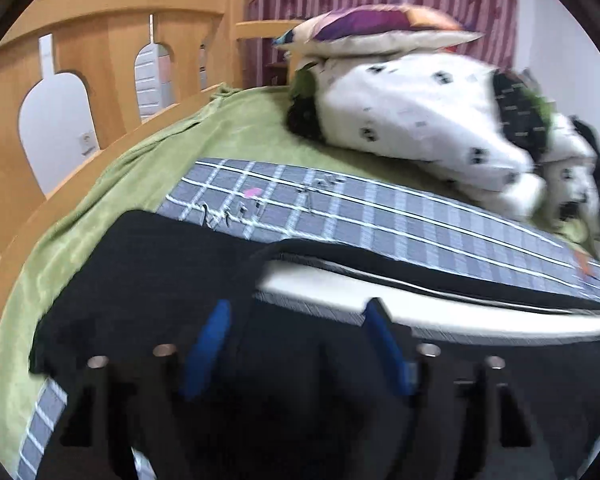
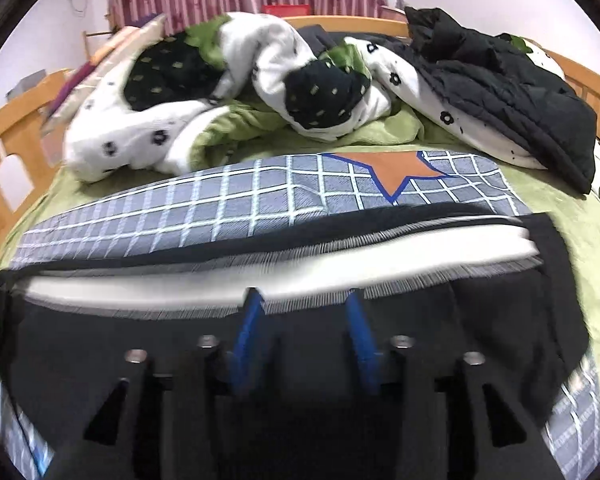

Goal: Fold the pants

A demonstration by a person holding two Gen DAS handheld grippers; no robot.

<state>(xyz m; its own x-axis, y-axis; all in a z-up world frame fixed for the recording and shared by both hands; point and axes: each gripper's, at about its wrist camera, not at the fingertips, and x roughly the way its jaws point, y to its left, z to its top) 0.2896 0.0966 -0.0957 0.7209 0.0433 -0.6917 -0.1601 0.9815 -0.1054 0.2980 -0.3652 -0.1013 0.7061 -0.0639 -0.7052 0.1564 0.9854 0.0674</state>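
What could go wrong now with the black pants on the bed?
The black pants with the white waistband lie loose between both open tongs, so the fold may slip apart. The white spotted quilt heaped close behind the grey checked cloth could slide down and crowd it.

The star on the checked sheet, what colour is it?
The star is orange with a blue outline; the right wrist view shows it best.

Ahead of the black pants (image 2: 100, 340), the checked cloth (image 2: 172, 216) lay flat and passable, but a rumpled quilt (image 2: 260, 80), a black jacket (image 2: 508, 92) and a pillow (image 1: 380, 28) crowded the bed's far side, with the wooden rail (image 1: 100, 40) walling the left.
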